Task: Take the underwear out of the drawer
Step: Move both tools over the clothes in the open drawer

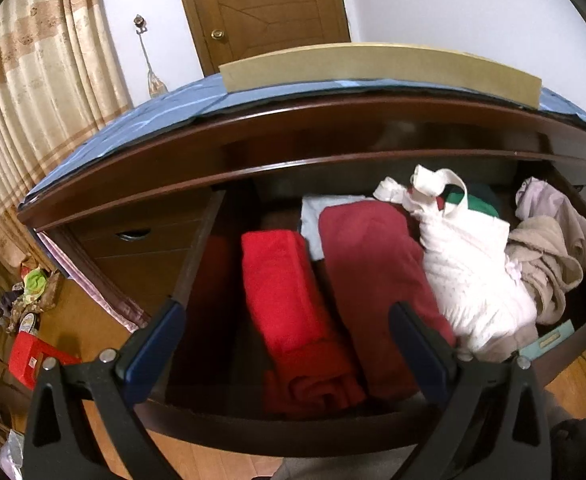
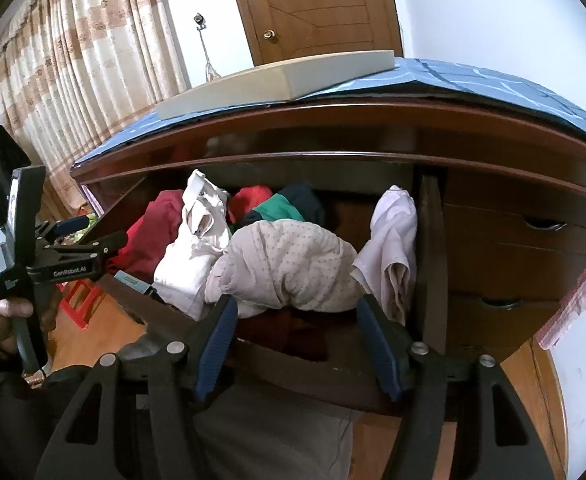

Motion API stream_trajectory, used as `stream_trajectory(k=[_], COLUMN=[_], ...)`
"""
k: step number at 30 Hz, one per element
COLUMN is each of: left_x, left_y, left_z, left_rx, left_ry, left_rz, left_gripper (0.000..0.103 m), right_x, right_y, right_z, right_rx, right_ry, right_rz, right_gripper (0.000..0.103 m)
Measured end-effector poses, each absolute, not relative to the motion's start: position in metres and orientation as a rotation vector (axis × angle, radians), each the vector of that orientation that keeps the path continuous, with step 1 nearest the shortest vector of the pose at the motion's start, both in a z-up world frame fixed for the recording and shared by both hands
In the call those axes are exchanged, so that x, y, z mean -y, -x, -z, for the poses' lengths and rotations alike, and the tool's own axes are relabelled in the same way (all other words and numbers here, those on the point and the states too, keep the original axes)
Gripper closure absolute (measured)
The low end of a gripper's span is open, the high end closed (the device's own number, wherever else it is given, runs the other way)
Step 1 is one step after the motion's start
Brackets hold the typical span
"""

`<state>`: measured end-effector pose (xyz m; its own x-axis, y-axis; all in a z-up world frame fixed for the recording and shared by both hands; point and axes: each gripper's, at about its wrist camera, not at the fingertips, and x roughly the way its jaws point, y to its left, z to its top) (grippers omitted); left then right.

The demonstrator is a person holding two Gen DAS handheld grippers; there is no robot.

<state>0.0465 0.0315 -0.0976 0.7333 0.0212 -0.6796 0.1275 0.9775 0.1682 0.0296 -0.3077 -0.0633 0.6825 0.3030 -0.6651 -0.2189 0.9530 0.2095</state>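
Tongs in my left hand, the left gripper (image 1: 285,332), hang apart and empty over the drawer's (image 2: 293,376) left end, above the bright red roll (image 1: 289,304) and the darker red one (image 1: 377,280). Further right, my right gripper (image 2: 297,320) has its jaws apart around the pale dotted underwear (image 2: 285,264), bunched at the drawer's front just left of the lilac piece (image 2: 397,240); I can't see the pads biting yet. I'd pinch deep into the bunch, not its loose edge, then lift straight up so neighbours stay put
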Motion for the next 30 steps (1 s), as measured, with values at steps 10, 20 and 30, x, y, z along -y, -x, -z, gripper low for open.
stream_trajectory(k=[10, 20, 30], left_x=[-0.031, -0.033, -0.037], left_y=[-0.043, -0.040, -0.033], left_z=[0.099, 0.098, 0.099], left_rx=[-0.740, -0.736, -0.734], left_ry=[-0.199, -0.193, -0.182], left_rz=[0.044, 0.043, 0.047], left_gripper=[0.000, 0.000, 0.000], right_x=[0.307, 0.308, 0.311], right_y=[-0.029, -0.031, -0.034], right_z=[0.063, 0.062, 0.061], right_rx=[-0.778, -0.806, -0.854], right_ry=[-0.118, -0.124, -0.134], right_rz=[-0.283, -0.288, -0.298], right_gripper=[0.038, 0.038, 0.038])
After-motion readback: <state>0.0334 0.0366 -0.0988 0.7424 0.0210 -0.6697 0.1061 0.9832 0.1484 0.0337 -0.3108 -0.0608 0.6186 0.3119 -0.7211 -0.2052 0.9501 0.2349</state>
